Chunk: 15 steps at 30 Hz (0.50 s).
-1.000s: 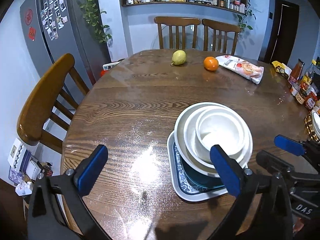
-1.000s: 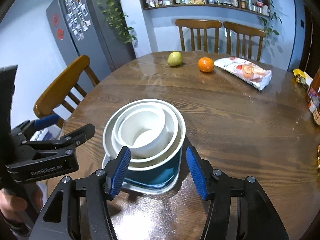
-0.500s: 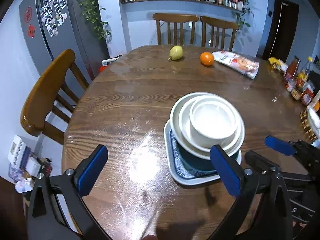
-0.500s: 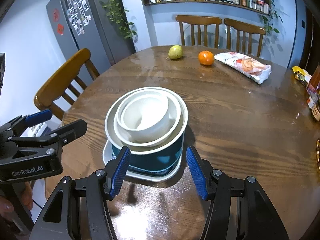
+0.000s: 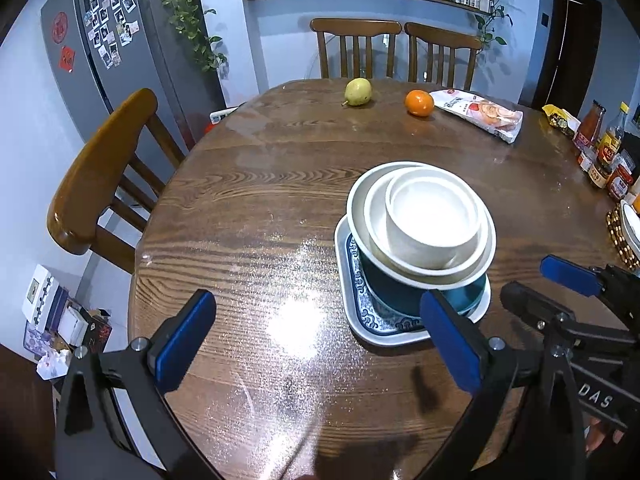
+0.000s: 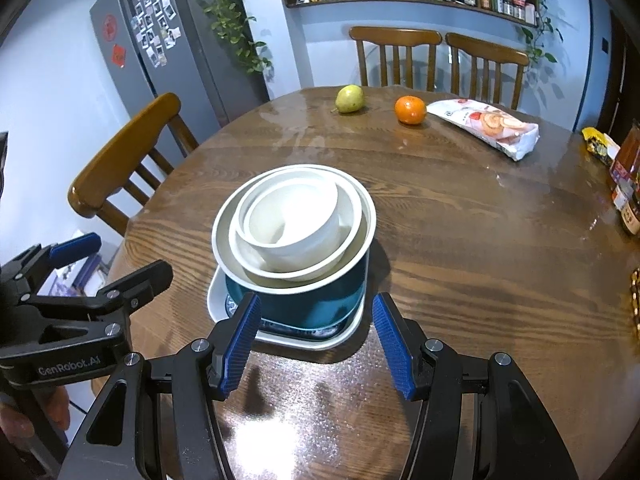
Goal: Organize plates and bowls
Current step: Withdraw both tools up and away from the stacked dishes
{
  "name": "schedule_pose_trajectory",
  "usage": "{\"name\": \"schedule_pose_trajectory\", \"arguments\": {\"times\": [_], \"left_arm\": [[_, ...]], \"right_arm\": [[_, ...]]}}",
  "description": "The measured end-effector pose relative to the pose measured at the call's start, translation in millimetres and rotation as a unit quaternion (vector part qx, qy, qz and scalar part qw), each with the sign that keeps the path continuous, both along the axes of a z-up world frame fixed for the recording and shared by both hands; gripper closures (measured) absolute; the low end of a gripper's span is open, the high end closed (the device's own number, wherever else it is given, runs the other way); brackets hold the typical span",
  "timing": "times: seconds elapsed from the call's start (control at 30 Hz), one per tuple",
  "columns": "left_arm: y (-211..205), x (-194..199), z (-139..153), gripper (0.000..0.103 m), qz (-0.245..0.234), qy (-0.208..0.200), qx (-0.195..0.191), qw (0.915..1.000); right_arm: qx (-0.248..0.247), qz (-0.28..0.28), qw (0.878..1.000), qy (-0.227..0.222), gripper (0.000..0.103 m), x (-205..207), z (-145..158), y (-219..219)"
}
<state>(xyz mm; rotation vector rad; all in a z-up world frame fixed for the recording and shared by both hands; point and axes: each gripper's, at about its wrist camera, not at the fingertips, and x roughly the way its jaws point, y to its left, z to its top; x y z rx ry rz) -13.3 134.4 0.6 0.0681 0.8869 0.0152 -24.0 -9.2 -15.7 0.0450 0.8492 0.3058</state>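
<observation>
A stack stands on the round wooden table [image 5: 248, 216]: a white square plate with a blue pattern [image 5: 360, 316] [image 6: 288, 340], a teal bowl with a white rim [image 6: 304, 304] [image 5: 392, 292], a wider white bowl [image 6: 356, 216] [image 5: 376, 216] and a small white bowl [image 6: 292, 228] [image 5: 432, 220] nested on top. My left gripper [image 5: 320, 344] is open and empty, near and left of the stack. My right gripper [image 6: 316, 344] is open and empty, just in front of the stack. Each gripper shows in the other's view, the right [image 5: 560, 300] and the left [image 6: 92, 276].
A pear [image 5: 358, 92], an orange [image 5: 419, 103] and a snack bag [image 5: 480, 114] lie at the far side. Sauce bottles [image 5: 600, 144] and a woven mat with a dish [image 5: 624, 232] stand at the right edge. Wooden chairs [image 5: 100, 176] surround the table.
Both grippers have pulled back and up from the stack, which now looks farther away. The stack has not moved. Both stay open.
</observation>
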Motion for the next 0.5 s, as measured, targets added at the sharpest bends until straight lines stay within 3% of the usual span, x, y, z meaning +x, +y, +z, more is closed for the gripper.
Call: {"name": "schedule_pose_trajectory", "arguments": {"times": [0.5], "left_arm": [[1.2, -2.5, -9.5, 0.001, -0.003, 0.010, 0.002, 0.9999]], "right_arm": [[-0.003, -0.001, 1.000, 0.005, 0.044, 4.1, -4.3, 3.6]]}}
